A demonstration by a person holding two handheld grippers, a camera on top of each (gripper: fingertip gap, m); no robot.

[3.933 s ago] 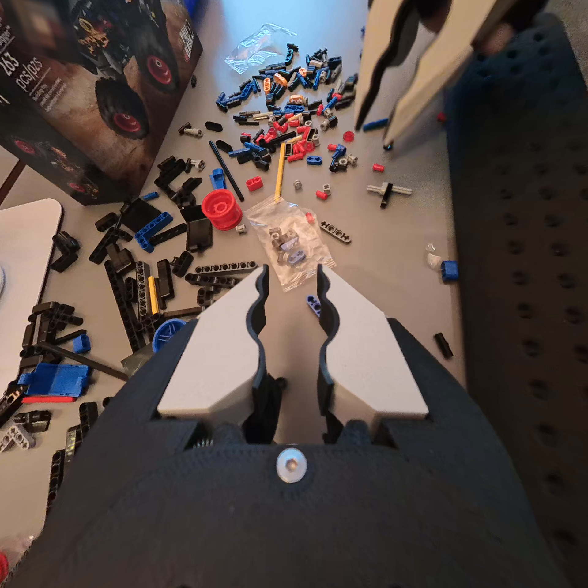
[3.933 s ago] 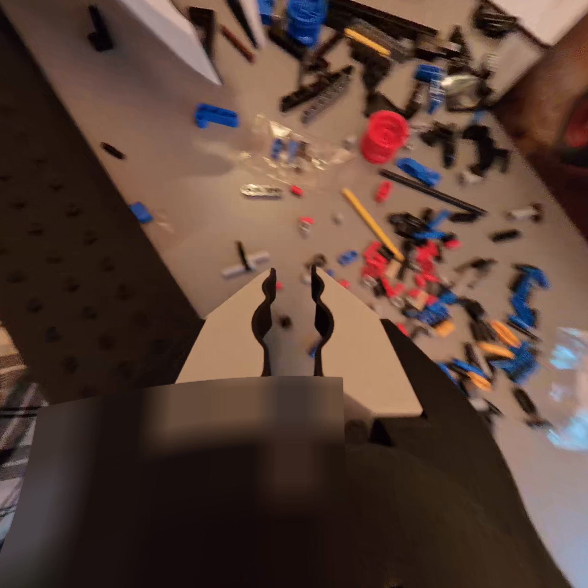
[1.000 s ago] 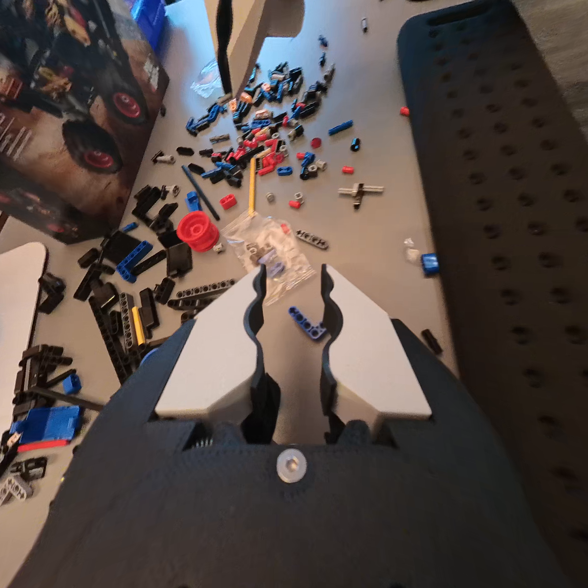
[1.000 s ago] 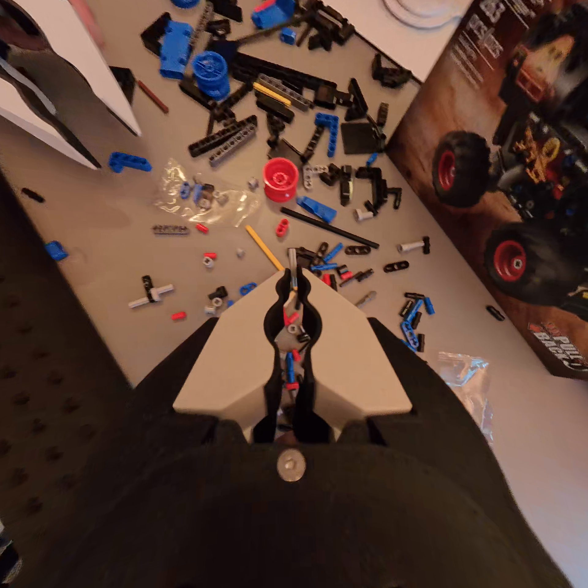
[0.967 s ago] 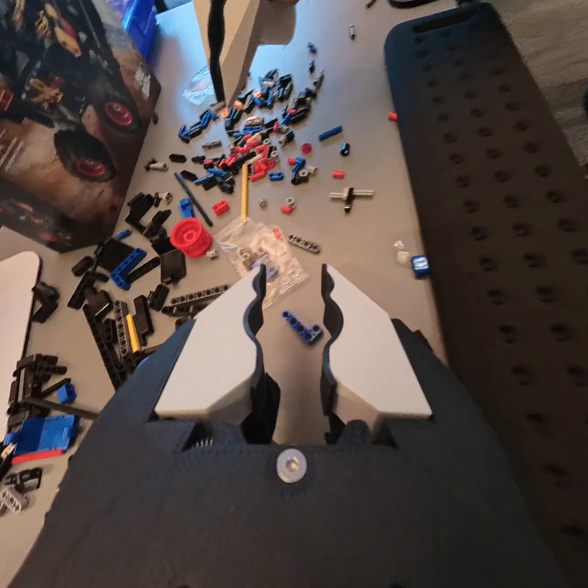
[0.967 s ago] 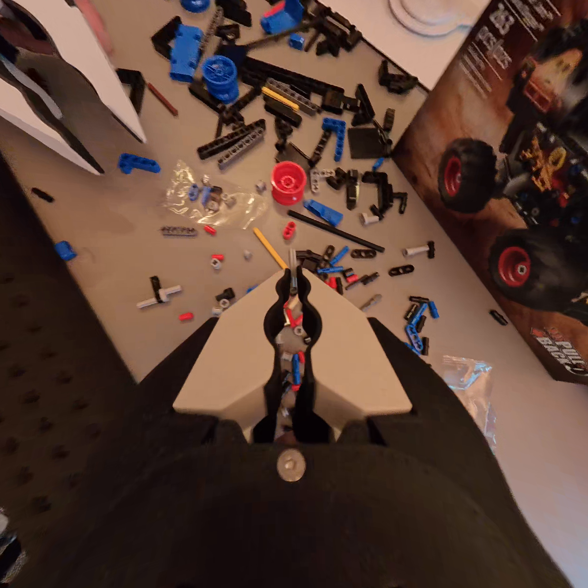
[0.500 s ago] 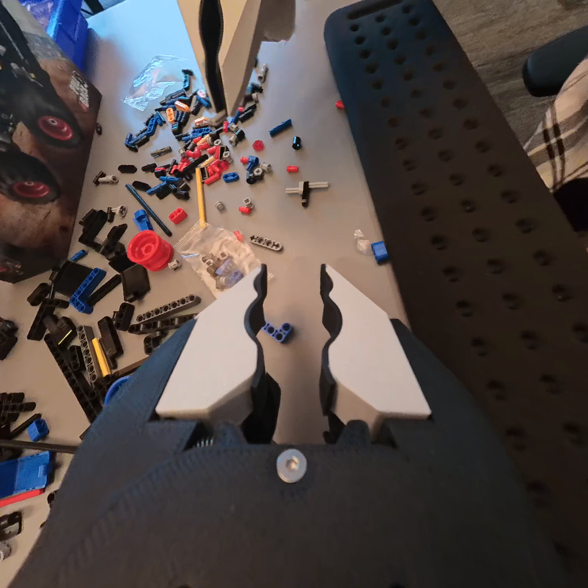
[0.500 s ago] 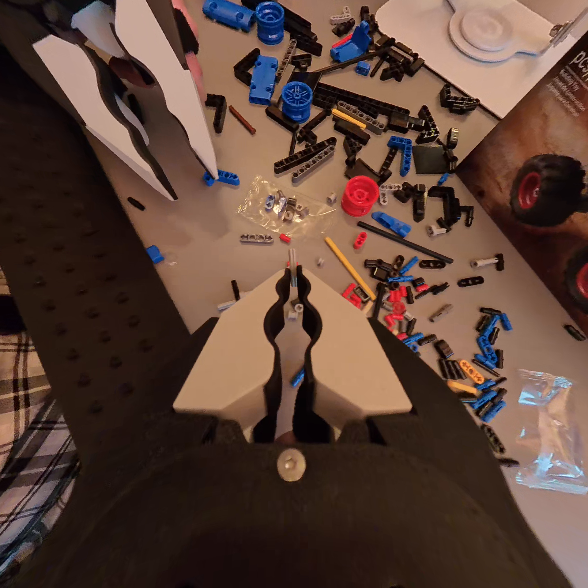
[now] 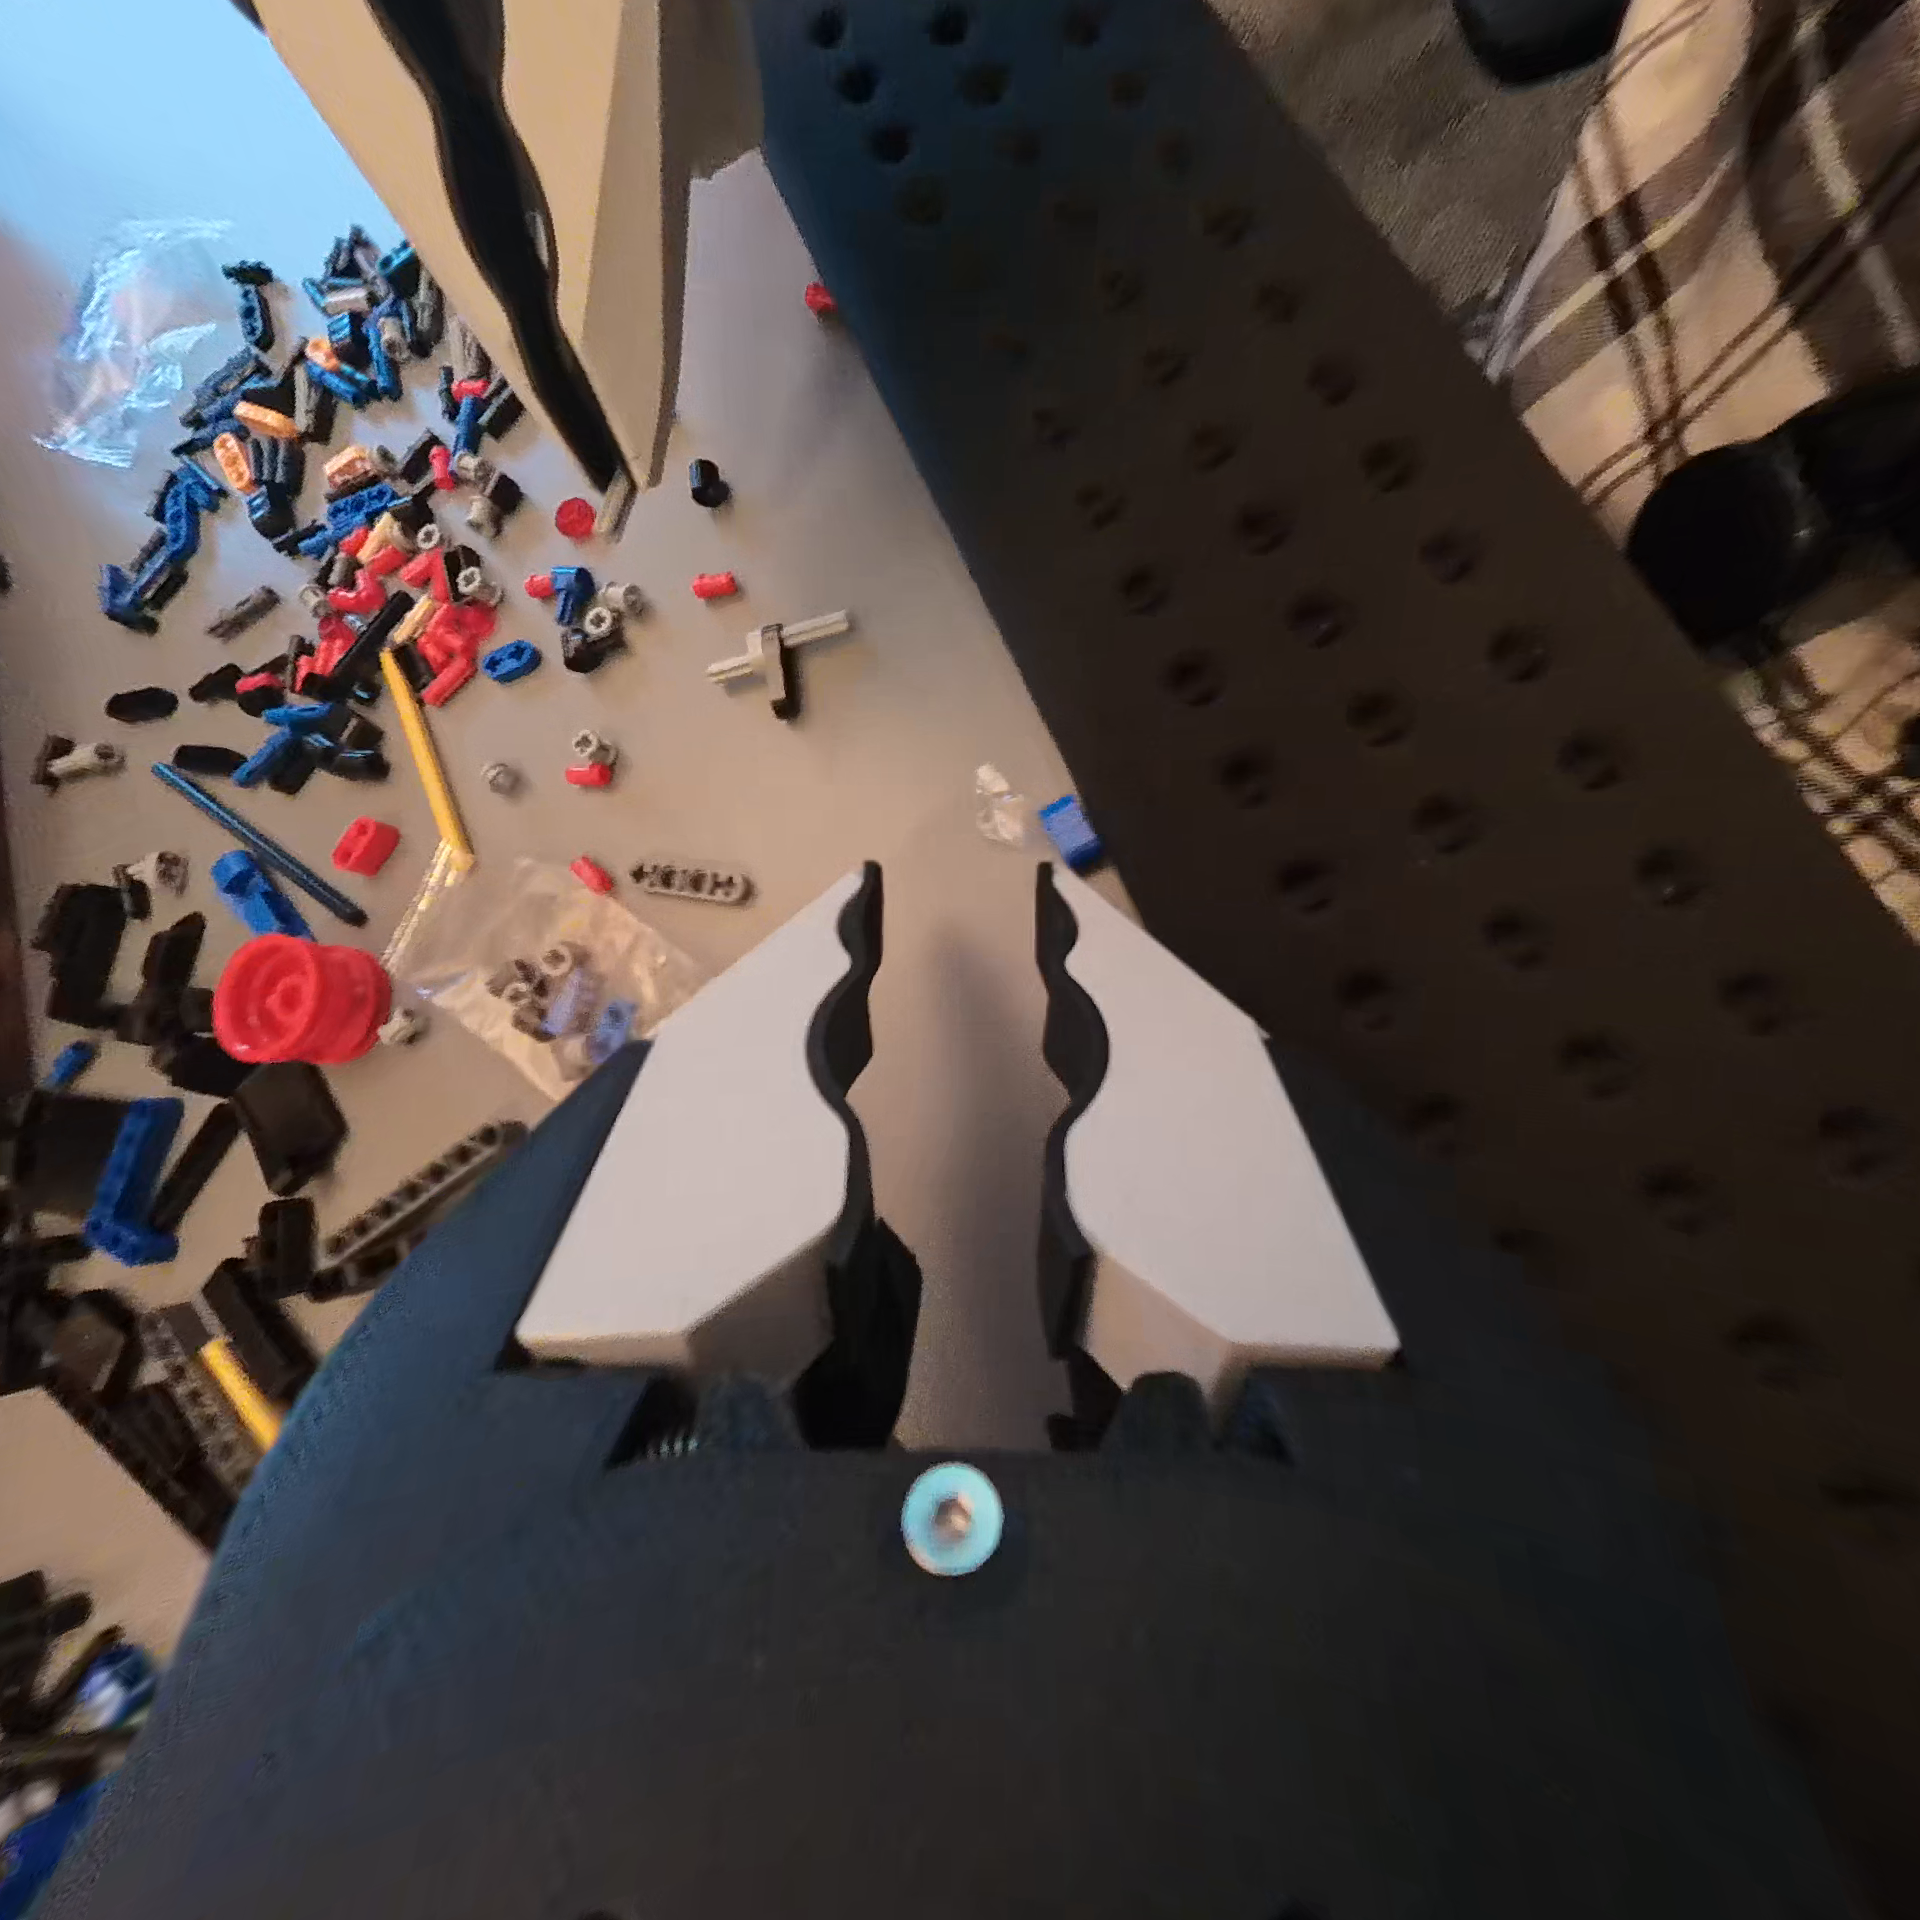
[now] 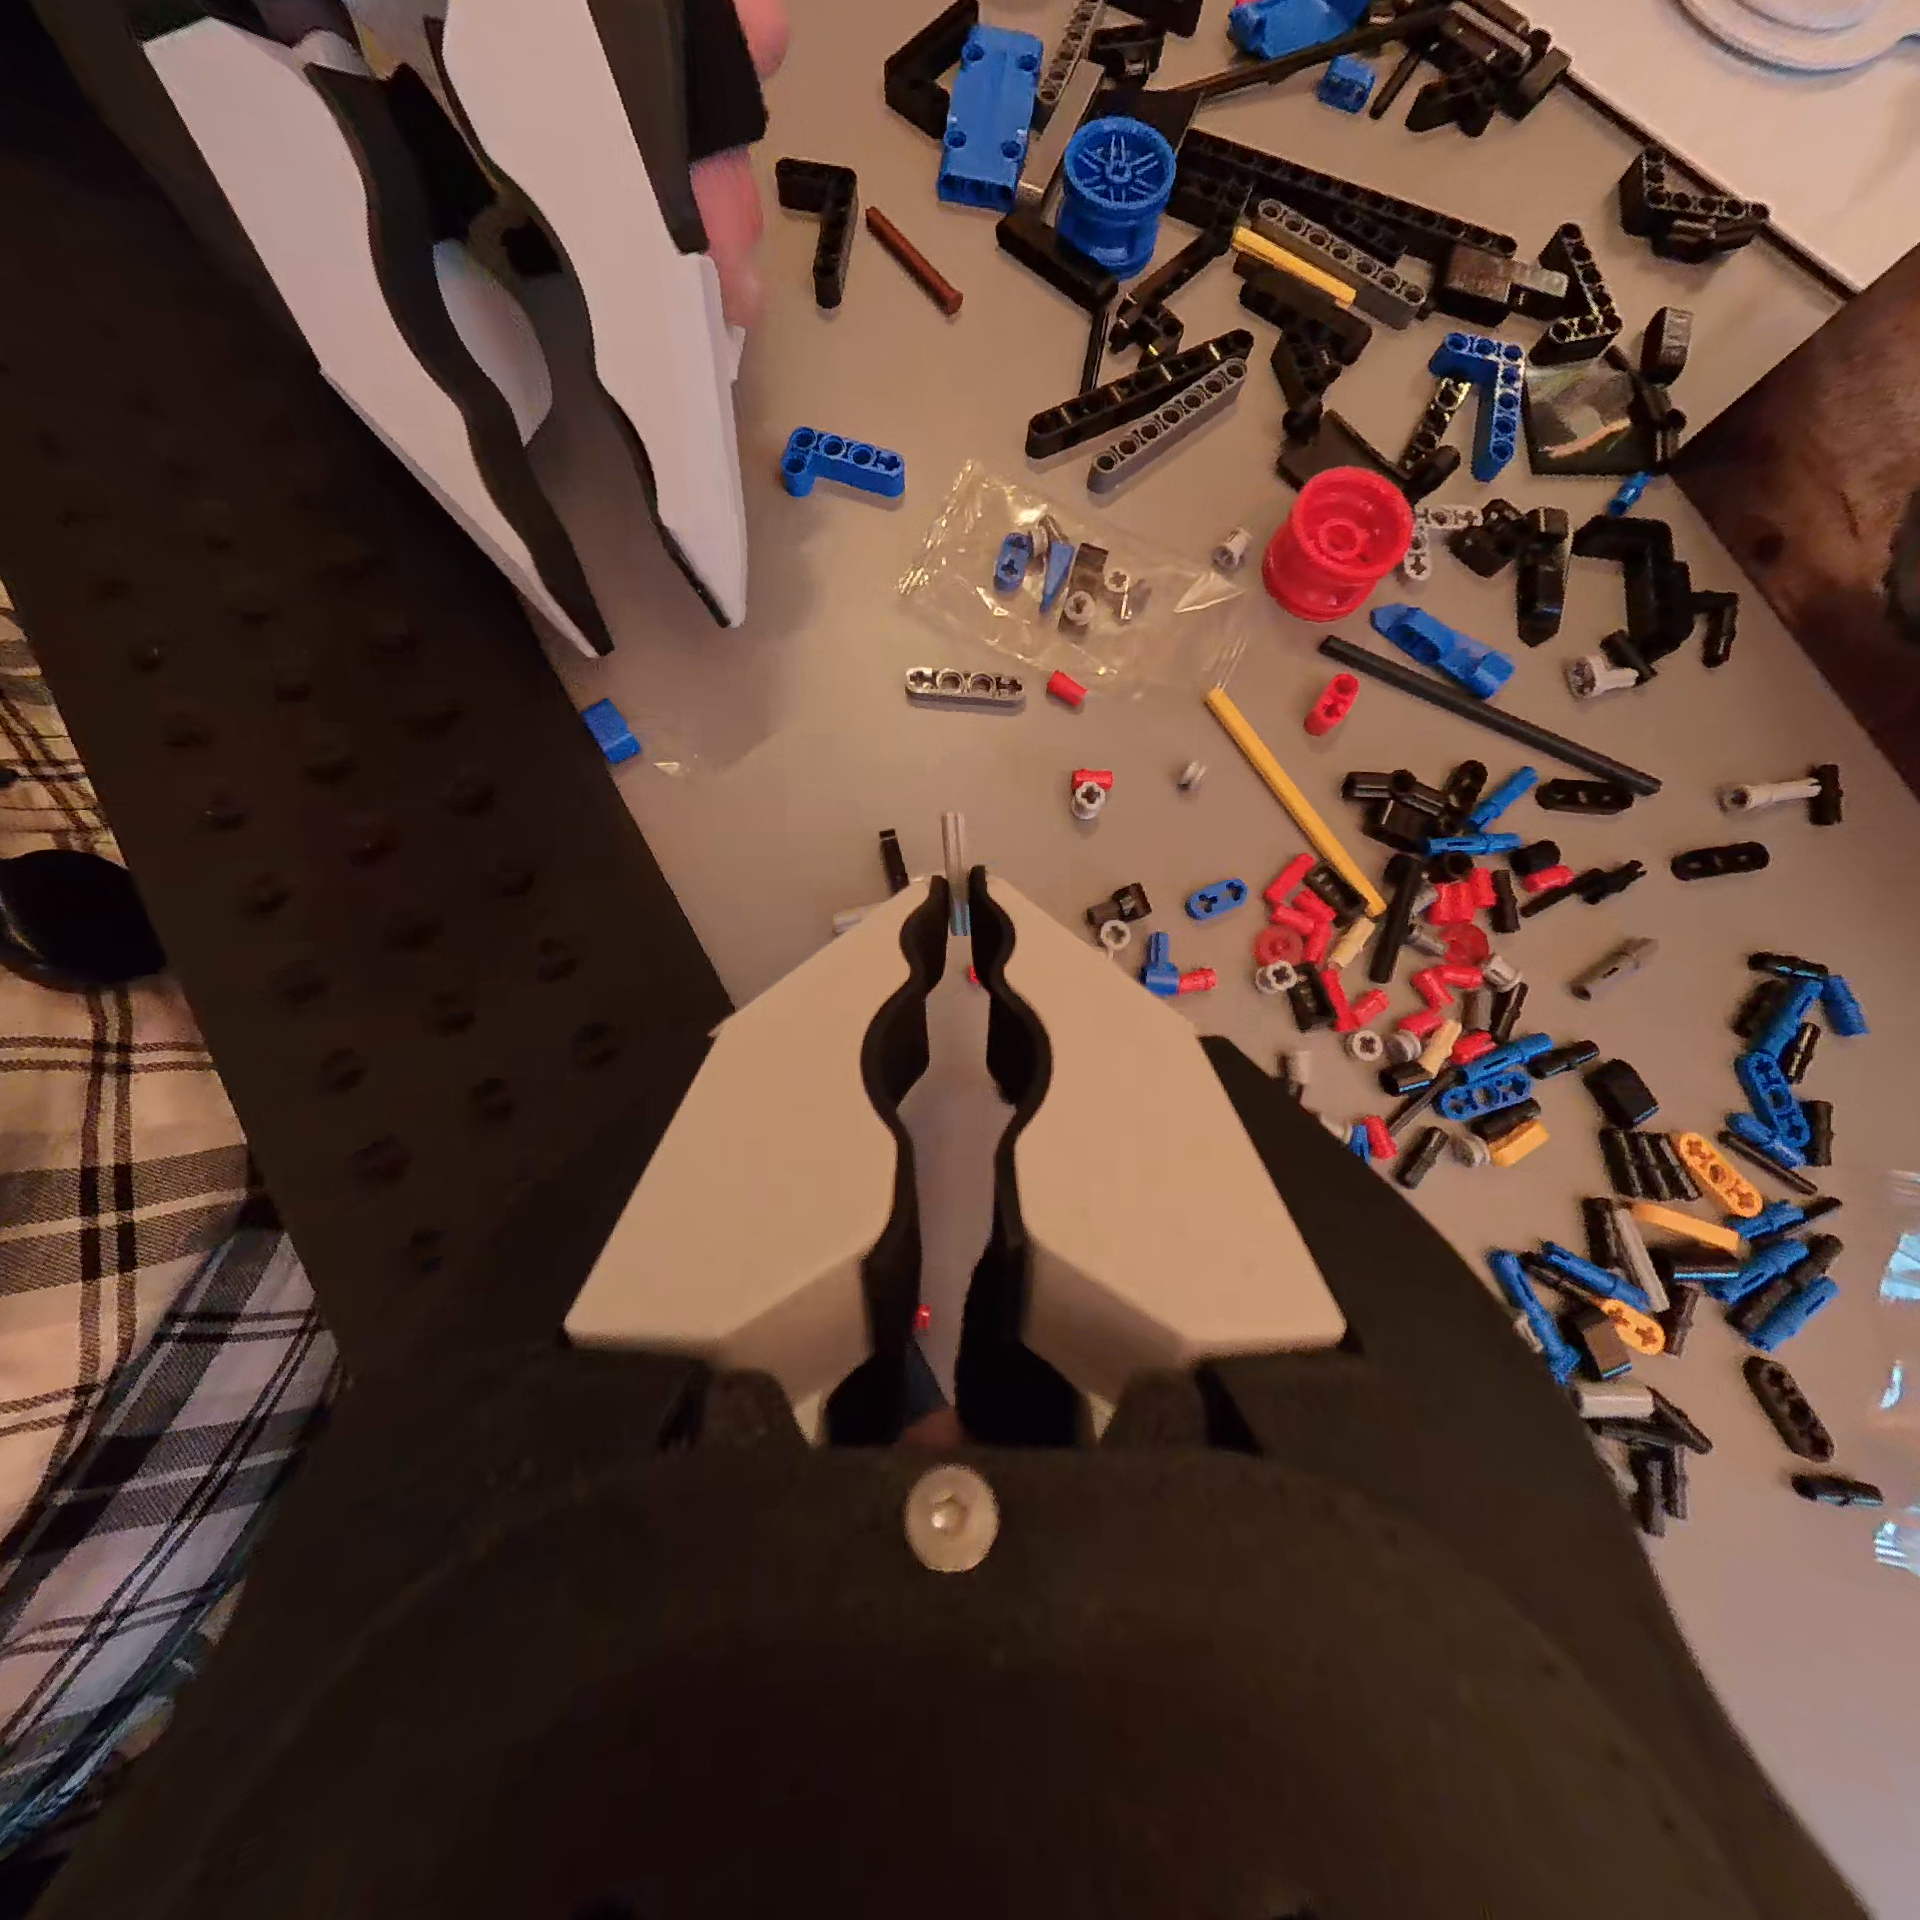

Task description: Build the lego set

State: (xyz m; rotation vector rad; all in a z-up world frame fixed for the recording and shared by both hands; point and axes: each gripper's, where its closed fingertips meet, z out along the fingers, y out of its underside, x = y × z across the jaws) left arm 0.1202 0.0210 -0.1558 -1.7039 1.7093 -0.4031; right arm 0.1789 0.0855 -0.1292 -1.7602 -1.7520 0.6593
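Observation:
My right gripper is shut on a thin grey and blue pin that sticks out past its tips, held above the grey table. It shows in the left wrist view at the top, tips down near the small-parts pile. My left gripper is open and empty over bare table beside the mat. In the right wrist view it hangs at the upper left, jaws apart. A blue L-shaped beam lies just beside its tips; it is hidden in the left wrist view.
A black perforated mat runs along the table edge, with plaid cloth beyond. A bag of small pieces, a red wheel, a yellow axle, a blue wheel and black beams lie scattered. The set's box stands at the right. Spacing between my two grippers at the tips: around 10 cm. My right tips are roughly 10 cm from the yellow axle. It is also in sight in the left wrist view.
My right gripper, open 3.9 s ago, has shut on the pin and carried it from the pile toward the left gripper. The left gripper swung; the blue L beam left its view.

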